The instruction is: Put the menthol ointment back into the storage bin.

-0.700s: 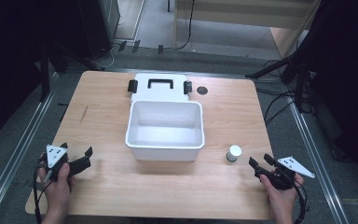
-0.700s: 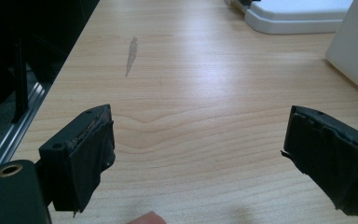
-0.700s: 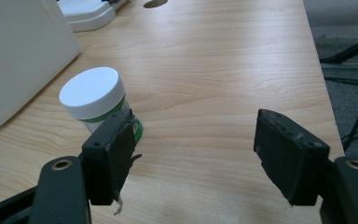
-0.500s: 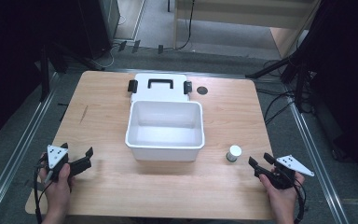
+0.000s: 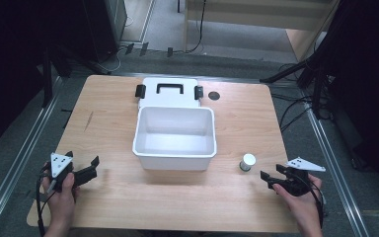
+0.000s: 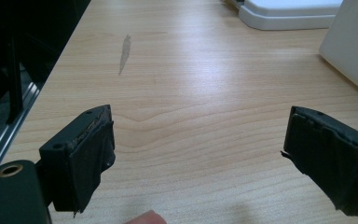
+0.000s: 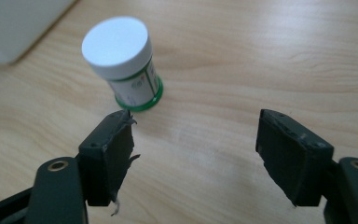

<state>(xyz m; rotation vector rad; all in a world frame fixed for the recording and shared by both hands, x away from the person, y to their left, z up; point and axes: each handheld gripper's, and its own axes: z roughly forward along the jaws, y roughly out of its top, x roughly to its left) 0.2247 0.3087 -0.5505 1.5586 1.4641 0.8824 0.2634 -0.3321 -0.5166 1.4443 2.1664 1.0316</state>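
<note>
Near the table [image 5: 108, 118] front edge, both hand-held grippers wide, bare wood between, jar [image 7: 121, 63] beside right hand-held gripper [image 7: 196, 154].

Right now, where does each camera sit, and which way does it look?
High view: above the person's side of the table, looking forward and down at the open white box; both hands with the left gripper and right gripper enter from below.
Left gripper view: on the left gripper, looking along the bare wood between its open jaws; a fingertip shows.
Right gripper view: on the right gripper, open jaws facing the small jar.
Shared: the jar shows in the high view and the right gripper view.
</note>
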